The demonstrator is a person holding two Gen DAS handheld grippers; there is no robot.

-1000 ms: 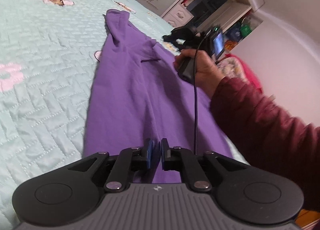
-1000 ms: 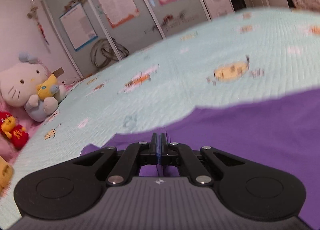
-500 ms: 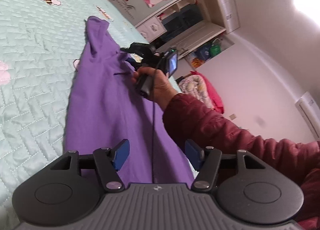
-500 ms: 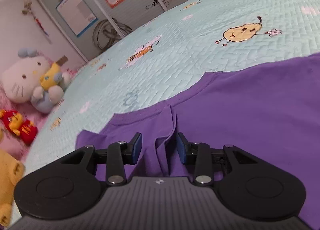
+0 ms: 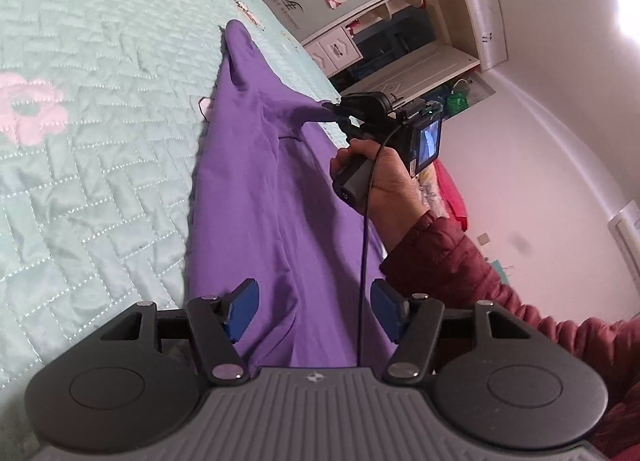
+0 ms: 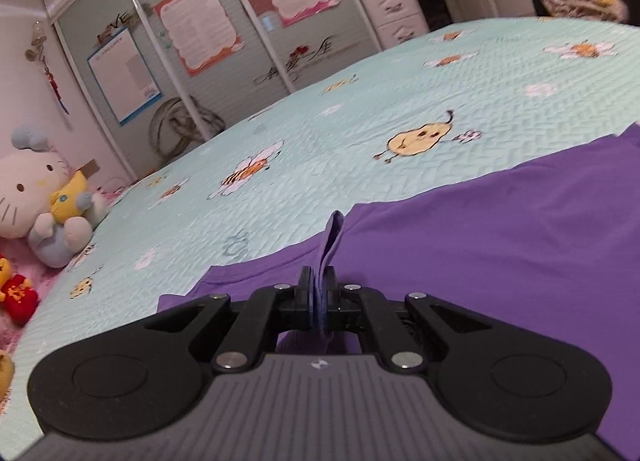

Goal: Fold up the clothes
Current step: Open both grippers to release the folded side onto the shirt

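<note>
Left gripper: fingers, shut a second ago, now standing spread wide over the purple T-shirt. Right gripper: having opened briefly, now closing again, pinching a raised fold at the neckline and lifting it.

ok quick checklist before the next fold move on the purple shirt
1. Right gripper shut on a pinch of the purple shirt: ok.
2. Left gripper gripping cloth: not ok, its jaws stand open over the shirt.
3. Shirt flat on the quilted bedspread: not ok, a long ridge runs along it.
4. Black cable clear of the left jaws: not ok, it hangs between them.
5. Both cloth layers pinched: cannot tell.
</note>
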